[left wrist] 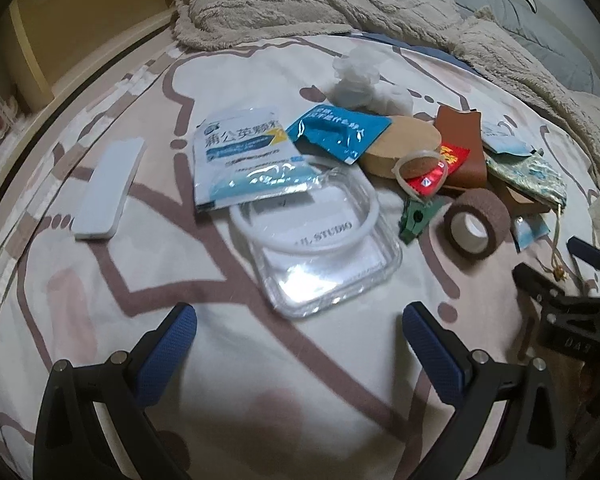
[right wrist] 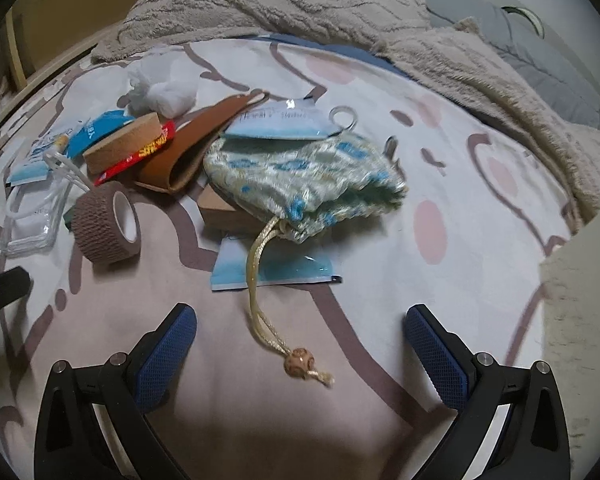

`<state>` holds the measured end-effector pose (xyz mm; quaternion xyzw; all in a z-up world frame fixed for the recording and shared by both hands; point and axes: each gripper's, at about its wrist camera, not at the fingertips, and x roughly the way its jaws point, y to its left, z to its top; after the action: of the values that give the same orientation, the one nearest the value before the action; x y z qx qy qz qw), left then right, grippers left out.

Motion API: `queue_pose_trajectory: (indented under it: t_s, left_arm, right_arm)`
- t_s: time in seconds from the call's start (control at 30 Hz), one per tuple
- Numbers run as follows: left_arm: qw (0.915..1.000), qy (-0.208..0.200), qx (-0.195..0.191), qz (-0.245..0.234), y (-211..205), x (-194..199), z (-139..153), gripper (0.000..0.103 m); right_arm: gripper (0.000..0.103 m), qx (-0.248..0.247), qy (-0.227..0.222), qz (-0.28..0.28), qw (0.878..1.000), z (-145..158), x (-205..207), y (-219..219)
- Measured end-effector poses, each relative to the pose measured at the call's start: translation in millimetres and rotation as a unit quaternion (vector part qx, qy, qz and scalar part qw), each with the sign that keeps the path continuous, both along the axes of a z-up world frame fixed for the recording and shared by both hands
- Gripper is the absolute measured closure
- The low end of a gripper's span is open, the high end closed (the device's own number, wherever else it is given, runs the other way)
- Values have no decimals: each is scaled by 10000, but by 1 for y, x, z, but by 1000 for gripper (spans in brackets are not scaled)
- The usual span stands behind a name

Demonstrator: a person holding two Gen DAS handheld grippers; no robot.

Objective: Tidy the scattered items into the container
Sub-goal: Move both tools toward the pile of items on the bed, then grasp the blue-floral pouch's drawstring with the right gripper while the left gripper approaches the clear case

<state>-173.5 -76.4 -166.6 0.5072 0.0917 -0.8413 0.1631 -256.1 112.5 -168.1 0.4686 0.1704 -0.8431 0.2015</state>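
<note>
Clearly both grippers hang empty with their jaws spread wide: the left gripper (left wrist: 300, 336) faces the clear plastic box (left wrist: 320, 240), the right gripper (right wrist: 300, 336) faces the drawstring pouch (right wrist: 304, 184) on the bedsheet (right wrist: 440, 128). Nothing looks tidied yet; a medicine packet (left wrist: 240, 156) overlaps the box rim, with a tape roll (left wrist: 476, 222) nearby. I would start with the pouch: pinch the bunched fabric at its neck, not the loose cord (right wrist: 264, 300), which would likely slip.

Ahead of the left gripper (left wrist: 300, 332), a glossy clear plastic case (left wrist: 320, 240); beyond it shiny foil sachets (left wrist: 244, 152). Before the right gripper (right wrist: 300, 336), a woven brocade pouch (right wrist: 300, 176), matt crepe bandage roll (right wrist: 104, 224), fluffy blanket (right wrist: 280, 0)
</note>
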Motion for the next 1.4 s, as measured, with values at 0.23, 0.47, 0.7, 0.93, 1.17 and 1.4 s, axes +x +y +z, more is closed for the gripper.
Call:
queue_pose_trajectory:
  t_s: [0.23, 0.47, 0.7, 0.93, 1.17, 1.4]
  left_arm:
    - [9997, 65, -150, 172, 1, -14, -2, 0]
    - [9994, 34, -209, 275, 2, -20, -6, 0]
    - [9993, 9, -149, 346, -1, -20, -9, 0]
    - [9993, -48, -119, 351, -3, -21, -8, 0]
    - [9991, 26, -66, 421, -3, -19, -6, 0]
    - [9985, 59, 23, 535, -3, -19, -3, 3]
  right_arm:
    - [0, -493, 228, -17, 9985, -6, 8, 13]
    - [0, -581, 316, -48, 9978, -8, 10, 14]
    - [47, -1124, 643, -164, 9914, 1, 18, 31]
    - [82, -1533, 536, -200, 9865, 2, 14, 41]
    - [93, -1597, 490, 181, 9858, 4, 35, 34]
    - [93, -1331, 560, 453, 9885, 7, 75, 29]
